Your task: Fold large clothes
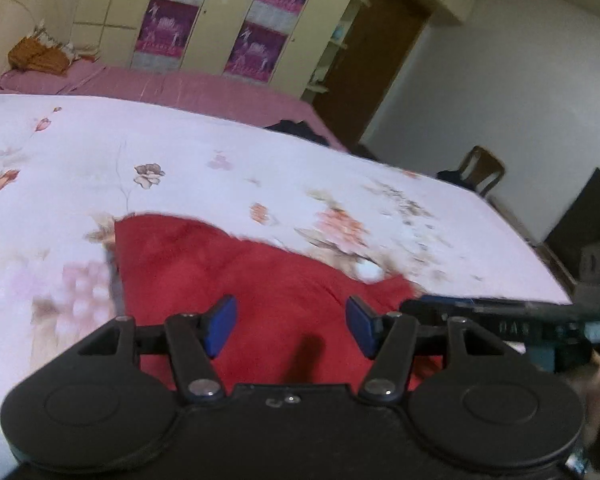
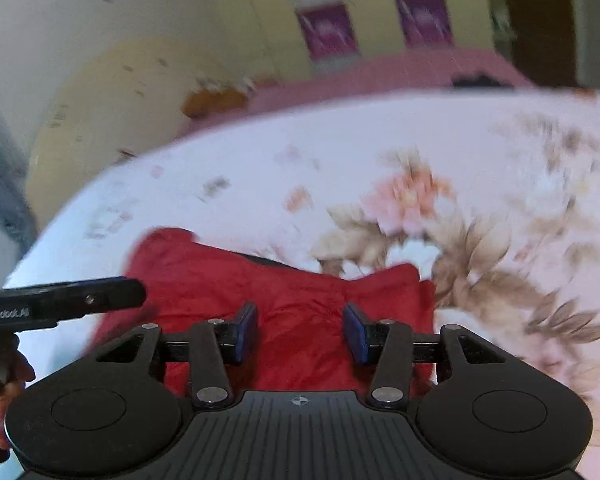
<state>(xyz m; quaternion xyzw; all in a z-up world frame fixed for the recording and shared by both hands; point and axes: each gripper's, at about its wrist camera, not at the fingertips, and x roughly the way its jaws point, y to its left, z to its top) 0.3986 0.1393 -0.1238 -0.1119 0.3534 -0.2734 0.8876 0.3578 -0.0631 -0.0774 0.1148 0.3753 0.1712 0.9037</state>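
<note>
A red garment lies in a folded heap on the floral bedsheet, near the front edge of the bed. My left gripper hovers above it, open, with nothing between its blue pads. The right gripper's body shows at the right edge of the left wrist view. In the right wrist view the same red garment lies below my right gripper, which is open and holds nothing. The left gripper's body and the hand holding it show at the left.
A pink cover spans the far side of the bed, with an orange cloth at its head and a dark cloth on its far edge. Behind stand a cream wardrobe and a brown door. A wooden chair stands beyond the bed's right side.
</note>
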